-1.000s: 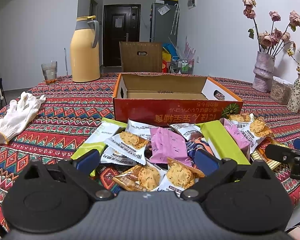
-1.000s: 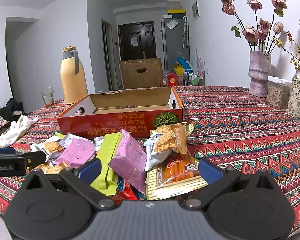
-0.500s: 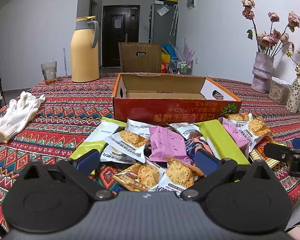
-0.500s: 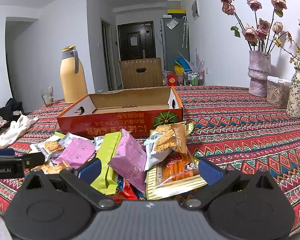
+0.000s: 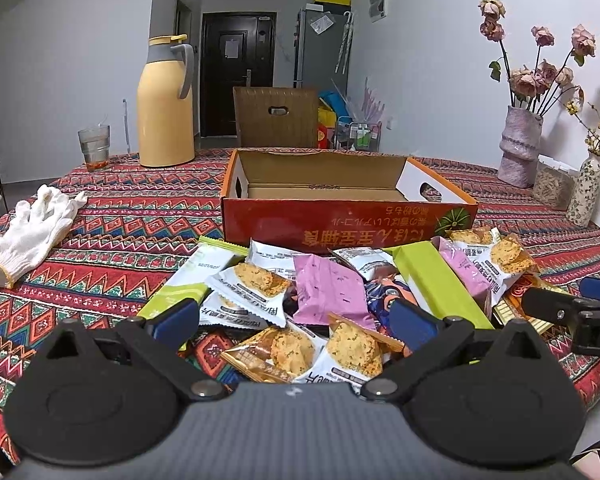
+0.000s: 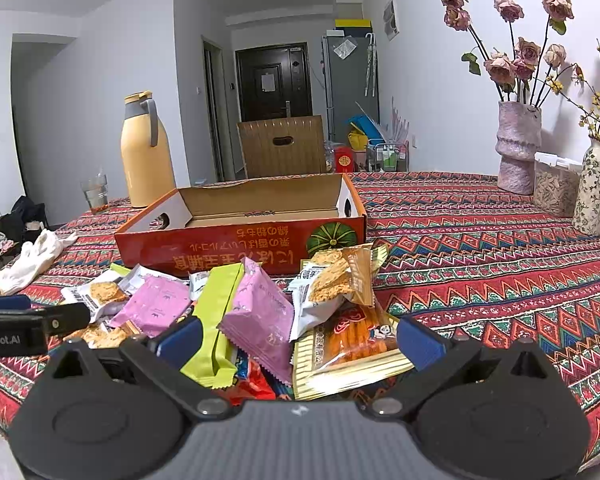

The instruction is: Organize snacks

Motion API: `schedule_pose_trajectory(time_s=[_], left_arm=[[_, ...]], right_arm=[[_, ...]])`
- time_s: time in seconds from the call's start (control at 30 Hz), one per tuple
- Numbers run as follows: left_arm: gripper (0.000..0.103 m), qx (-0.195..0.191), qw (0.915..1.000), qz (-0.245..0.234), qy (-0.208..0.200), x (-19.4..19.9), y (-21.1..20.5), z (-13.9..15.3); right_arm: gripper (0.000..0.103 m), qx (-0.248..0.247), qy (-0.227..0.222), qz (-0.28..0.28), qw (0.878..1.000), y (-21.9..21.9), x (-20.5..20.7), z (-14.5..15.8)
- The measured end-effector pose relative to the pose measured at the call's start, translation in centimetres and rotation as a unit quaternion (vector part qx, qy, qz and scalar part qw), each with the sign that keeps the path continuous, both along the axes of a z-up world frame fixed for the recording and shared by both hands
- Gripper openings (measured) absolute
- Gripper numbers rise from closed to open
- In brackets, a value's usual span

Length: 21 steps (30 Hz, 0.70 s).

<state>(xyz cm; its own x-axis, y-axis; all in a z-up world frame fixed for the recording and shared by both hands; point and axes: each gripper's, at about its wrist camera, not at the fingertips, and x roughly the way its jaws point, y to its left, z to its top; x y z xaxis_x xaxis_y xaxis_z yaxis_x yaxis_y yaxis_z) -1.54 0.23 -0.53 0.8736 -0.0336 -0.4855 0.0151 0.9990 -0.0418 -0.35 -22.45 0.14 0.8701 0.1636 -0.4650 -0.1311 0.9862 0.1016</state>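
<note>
A heap of snack packets lies on the patterned tablecloth in front of an open red cardboard box [image 5: 348,228] [image 6: 240,244], which looks empty. In the heap I see a pink packet [image 5: 326,290] [image 6: 260,316], a lime-green bar [image 5: 436,280] [image 6: 216,308], white cracker packets [image 5: 252,284] and an orange stick-snack packet [image 6: 352,340]. My left gripper [image 5: 296,320] hovers open just short of the heap's near edge. My right gripper [image 6: 298,340] stands open over the heap's right side, with nothing gripped. Each gripper shows at the edge of the other's view.
A yellow thermos jug [image 5: 165,100] and a glass [image 5: 94,148] stand at the back left. White gloves [image 5: 32,232] lie at the left. Vases of dried flowers [image 6: 518,144] and a clear container [image 6: 556,188] line the right. A wooden chair [image 5: 276,122] stands behind the table.
Almost nothing has moved. Both grippers stay open near the heap, and the packets lie as before.
</note>
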Motion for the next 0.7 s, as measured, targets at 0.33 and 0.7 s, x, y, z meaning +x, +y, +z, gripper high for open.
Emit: schedule_pose_trajectory(time_s=[0.33, 0.7], left_arm=[[0.103, 0.0, 1.0, 0.006, -0.004, -0.08, -0.09, 0.03], [0.103, -0.006, 0.9999, 0.013, -0.007, -0.03, 0.19, 0.08]], right_arm=[[0.103, 0.0, 0.0, 0.0, 1.0, -0.01, -0.02, 0.04], [0.103, -0.002, -0.002, -0.002, 1.0, -0.48, -0.45, 0.01]])
